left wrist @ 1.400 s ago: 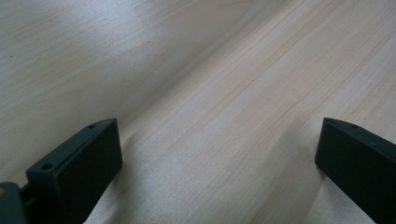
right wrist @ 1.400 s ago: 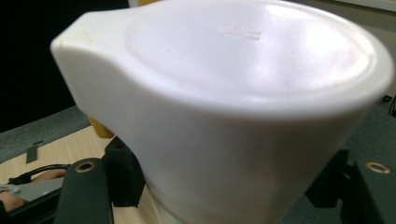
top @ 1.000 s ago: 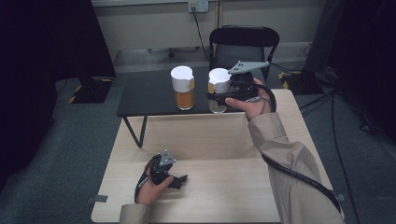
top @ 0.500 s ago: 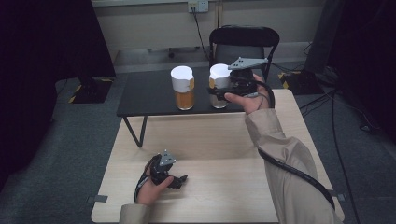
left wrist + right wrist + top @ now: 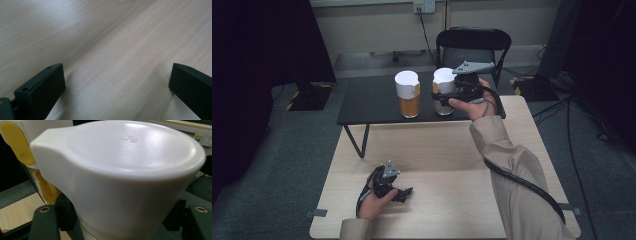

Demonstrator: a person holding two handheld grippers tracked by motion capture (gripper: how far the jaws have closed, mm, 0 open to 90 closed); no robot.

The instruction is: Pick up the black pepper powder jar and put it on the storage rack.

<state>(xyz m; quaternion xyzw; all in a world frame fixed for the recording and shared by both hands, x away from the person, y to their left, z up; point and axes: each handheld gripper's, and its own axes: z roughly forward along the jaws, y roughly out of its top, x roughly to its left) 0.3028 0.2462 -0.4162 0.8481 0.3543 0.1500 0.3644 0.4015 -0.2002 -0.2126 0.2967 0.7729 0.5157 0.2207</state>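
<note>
Obs 1: Jar [image 5: 444, 92] with white lid, clear glass body, stands on the black table [image 5: 372, 102], toward its right end. Right gripper [image 5: 447, 97] has its jaws at either side of the glass just under the lid; in the right gripper view the lid [image 5: 120, 170] bulks between both jaws. Contact looks made, though the pads are hidden behind the lid's flare, so a firm clamp is judgement only.

Obs 2: Handling?

Obs 1: Glass, so stiff, smooth, likely slippery, and breakable if dropped. This one looks nearly empty through the wall, so probably light. Lid is wide, has a spout lip on one side, and overhangs the body. Best hold is where the jaws sit now: on the straight glass below the lid, which would catch on the jaws if the jar slid down.

Obs 2: Count?

Obs 1: Two jars. Second jar [image 5: 407, 100], same white lid, amber contents, yellow tab, stands just beside the first, to its left, apart. Heavier, I'd guess. Two tables: black one, and wooden table [image 5: 437, 150] nearer the person. One chair [image 5: 474, 42] behind. Two grippers.

Obs 2: Left one?

Obs 1: Left gripper [image 5: 403, 192] rests low on the wooden table, jaws spread wide, nothing between them but bare wood.
</note>
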